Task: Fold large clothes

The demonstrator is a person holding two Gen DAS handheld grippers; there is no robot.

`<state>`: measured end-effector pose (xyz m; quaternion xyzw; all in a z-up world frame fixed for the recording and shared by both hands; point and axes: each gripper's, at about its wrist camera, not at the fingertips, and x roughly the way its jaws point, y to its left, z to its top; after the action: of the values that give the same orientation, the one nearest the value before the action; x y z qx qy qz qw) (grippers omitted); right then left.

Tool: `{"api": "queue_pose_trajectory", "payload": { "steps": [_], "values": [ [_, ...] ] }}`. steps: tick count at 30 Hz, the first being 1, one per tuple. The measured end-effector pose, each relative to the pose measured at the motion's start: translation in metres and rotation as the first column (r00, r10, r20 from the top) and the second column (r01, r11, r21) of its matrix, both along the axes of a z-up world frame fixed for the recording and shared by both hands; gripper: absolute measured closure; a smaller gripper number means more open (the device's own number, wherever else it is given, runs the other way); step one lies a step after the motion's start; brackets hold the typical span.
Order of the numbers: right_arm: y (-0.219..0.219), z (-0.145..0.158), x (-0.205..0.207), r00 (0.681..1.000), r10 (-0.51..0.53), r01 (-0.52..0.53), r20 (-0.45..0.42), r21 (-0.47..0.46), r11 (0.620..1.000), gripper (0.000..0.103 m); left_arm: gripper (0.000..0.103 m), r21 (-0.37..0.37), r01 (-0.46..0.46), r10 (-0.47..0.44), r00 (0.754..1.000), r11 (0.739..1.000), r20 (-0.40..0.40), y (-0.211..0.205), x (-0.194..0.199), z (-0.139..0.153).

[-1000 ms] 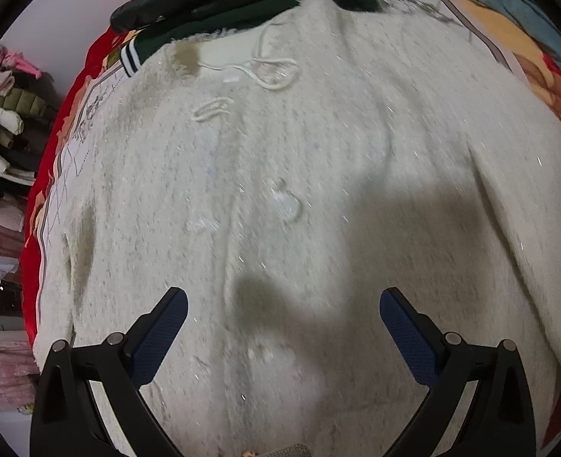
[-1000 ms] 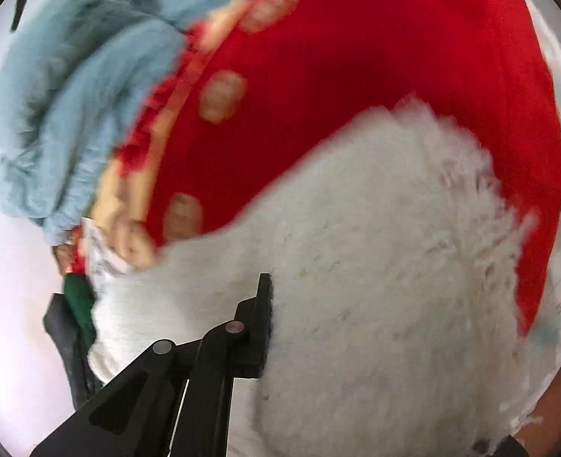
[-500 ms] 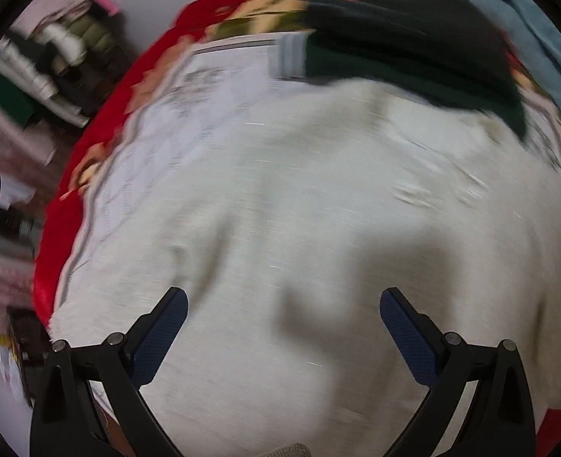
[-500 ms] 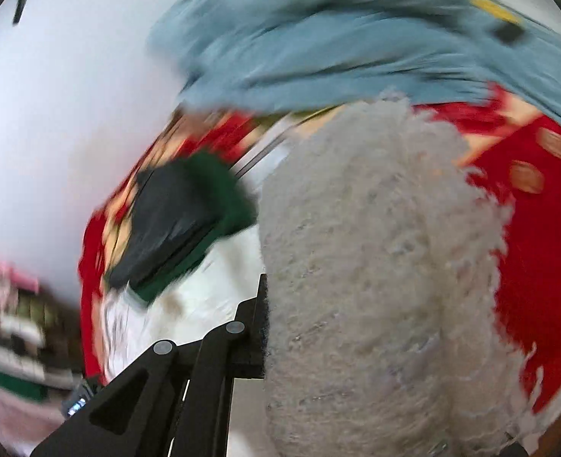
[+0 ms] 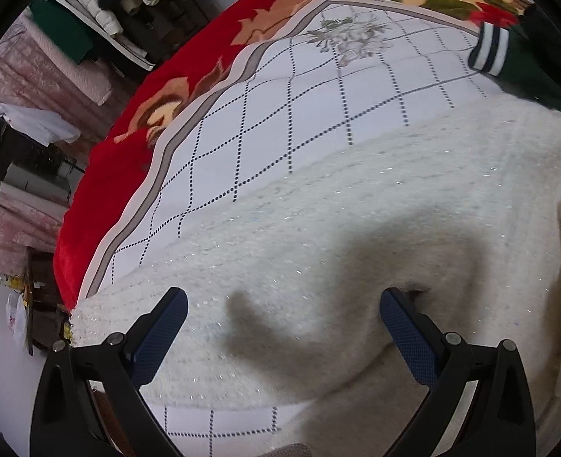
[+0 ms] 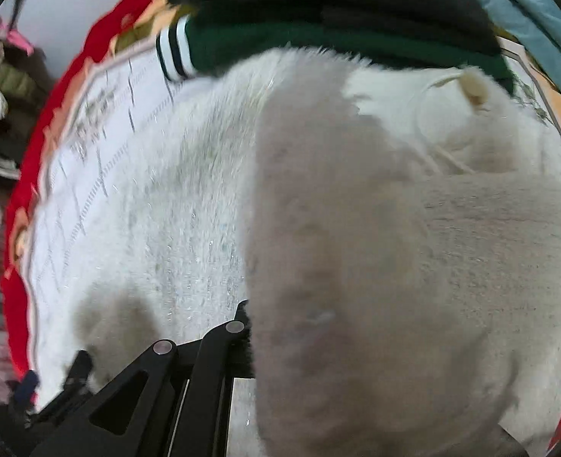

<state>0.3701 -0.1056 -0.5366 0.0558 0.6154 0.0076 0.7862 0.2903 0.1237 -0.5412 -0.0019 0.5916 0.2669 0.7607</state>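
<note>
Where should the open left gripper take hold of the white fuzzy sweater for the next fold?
Probably the hem corner of the white sweater, where it lies flat on the checked quilt. Its thin free edge is exposed there, so the left gripper could slide in low from the quilt side.

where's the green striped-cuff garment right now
In the left wrist view, the green garment lies at the upper right on the quilt, just beyond the white sweater.

Bed covered by a red floral blanket (image 5: pixel 101 190). A white quilted sheet (image 5: pixel 280 114) with dotted diamond grid lies on it. On the sheet: a cream fuzzy sweater (image 5: pixel 356 236) and a dark green garment (image 5: pixel 524 64) with striped cuff.
</note>
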Motion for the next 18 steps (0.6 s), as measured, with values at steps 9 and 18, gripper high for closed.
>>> {"api": "queue_pose_trajectory", "payload": {
  "steps": [9, 18],
  "values": [
    [0.018, 0.026, 0.014, 0.994, 0.112, -0.109, -0.004, 0.188, 0.976, 0.044, 0.0, -0.054, 0.02, -0.019, 1.0, 0.998, 0.011, 0.009, -0.007, 0.016],
    [-0.025, 0.053, -0.016, 0.998, -0.056, 0.062, -0.028, 0.373, 0.926, 0.044, 0.0, -0.202, -0.14, 0.127, 0.989, 0.969, -0.077, 0.057, -0.081, 0.023]
  ]
}}
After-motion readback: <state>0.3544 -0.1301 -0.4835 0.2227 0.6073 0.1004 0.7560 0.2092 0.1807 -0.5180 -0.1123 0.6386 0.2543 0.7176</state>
